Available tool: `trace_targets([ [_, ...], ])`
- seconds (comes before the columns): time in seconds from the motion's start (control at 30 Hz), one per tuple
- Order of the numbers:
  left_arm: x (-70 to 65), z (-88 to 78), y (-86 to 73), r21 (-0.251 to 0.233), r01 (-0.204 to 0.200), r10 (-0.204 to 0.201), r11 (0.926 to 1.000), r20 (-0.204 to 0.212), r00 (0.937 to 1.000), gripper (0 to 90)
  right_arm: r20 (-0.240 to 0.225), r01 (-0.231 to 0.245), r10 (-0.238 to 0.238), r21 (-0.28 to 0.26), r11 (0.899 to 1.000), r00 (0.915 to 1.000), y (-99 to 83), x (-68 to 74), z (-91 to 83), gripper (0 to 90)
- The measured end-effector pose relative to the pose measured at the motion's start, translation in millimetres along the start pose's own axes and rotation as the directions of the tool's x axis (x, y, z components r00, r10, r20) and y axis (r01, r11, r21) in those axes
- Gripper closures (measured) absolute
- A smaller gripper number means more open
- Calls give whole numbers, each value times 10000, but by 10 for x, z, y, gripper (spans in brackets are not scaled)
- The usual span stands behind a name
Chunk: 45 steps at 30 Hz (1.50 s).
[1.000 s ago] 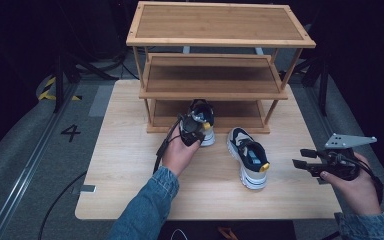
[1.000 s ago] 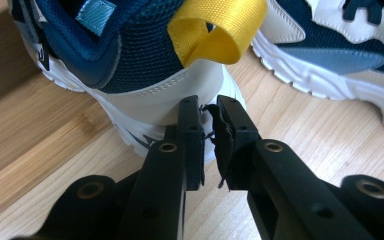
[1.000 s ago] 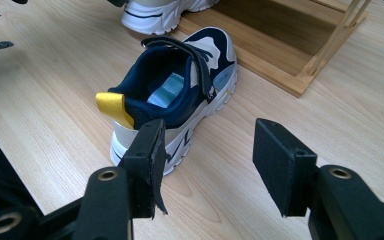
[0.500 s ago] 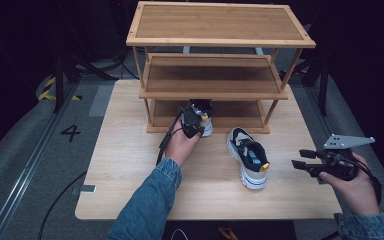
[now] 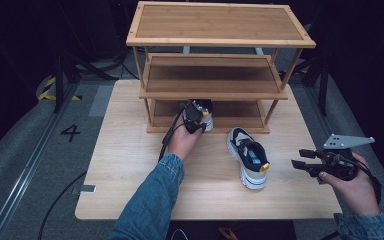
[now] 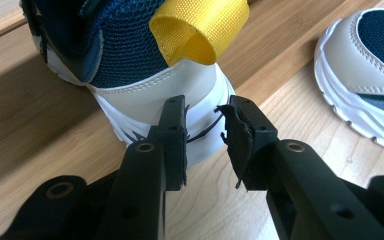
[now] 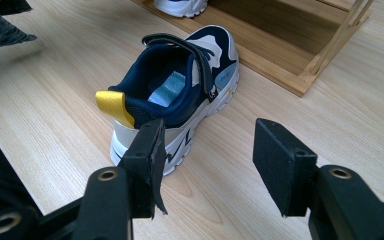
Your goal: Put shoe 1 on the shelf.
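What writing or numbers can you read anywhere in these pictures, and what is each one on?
"4": a dark numeral on the grey floor, left of the wooden table.
The shoe on the table has a pale side panel with a small mark, too blurred to read.
The shoe at the rack and the wooden shoe rack show no readable text.

Both shoes are coloured navy mesh, cream-white heel, white sole, yellow heel loop: shoe at rack, shoe on table. Rack and table are done in light wood grain. Sleeve is seen in blue denim.
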<state>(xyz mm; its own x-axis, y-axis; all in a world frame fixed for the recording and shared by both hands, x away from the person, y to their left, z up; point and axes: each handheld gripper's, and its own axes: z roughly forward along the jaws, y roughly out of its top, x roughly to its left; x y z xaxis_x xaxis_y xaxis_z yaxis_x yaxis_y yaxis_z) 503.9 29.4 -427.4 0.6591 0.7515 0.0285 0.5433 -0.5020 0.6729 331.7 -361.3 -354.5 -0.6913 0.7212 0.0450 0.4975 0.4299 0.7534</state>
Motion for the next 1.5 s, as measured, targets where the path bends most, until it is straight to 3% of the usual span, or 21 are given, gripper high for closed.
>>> trace_targets([
  [0.17,-16,-7,6,-102,50,-47,9999,238,9997,632,-17,-20,20,38,10000,10000,-2,-5,11,479],
  [0.33,-107,-261,-2,-174,-36,46,9998,585,9983,555,-35,44,-44,82,10000,10000,15,3,38,479],
  [0.53,-169,-518,-62,-204,-291,304,9994,700,9971,471,-98,121,-120,101,9999,9999,44,30,55,479],
  [0.67,-210,-687,-131,-43,-414,416,9991,816,9958,427,-85,136,-135,104,9999,9999,50,32,64,480],
  [0.77,-247,-832,-221,156,-539,526,9984,756,9958,378,-286,72,-66,231,9997,9996,51,43,83,545],
  [0.93,-288,-902,-323,658,-817,768,9945,742,9943,346,-267,60,-51,358,9993,9996,54,56,107,565],
  [1.0,-300,-941,-370,770,-722,659,9944,813,9945,326,199,82,-95,681,9976,9998,48,56,141,589],
  [1.13,-283,-1018,-455,761,-599,537,9953,817,9952,323,406,-65,24,1000,9950,9992,32,47,172,637],
  [1.3,-214,-1081,-597,1338,-531,431,9896,764,9961,307,597,-41,-43,1387,9903,9982,16,67,249,687],
  [1.5,-145,-1093,-703,1818,-488,388,9821,583,9975,302,769,69,-249,2259,9741,9967,-19,137,512,719],
])
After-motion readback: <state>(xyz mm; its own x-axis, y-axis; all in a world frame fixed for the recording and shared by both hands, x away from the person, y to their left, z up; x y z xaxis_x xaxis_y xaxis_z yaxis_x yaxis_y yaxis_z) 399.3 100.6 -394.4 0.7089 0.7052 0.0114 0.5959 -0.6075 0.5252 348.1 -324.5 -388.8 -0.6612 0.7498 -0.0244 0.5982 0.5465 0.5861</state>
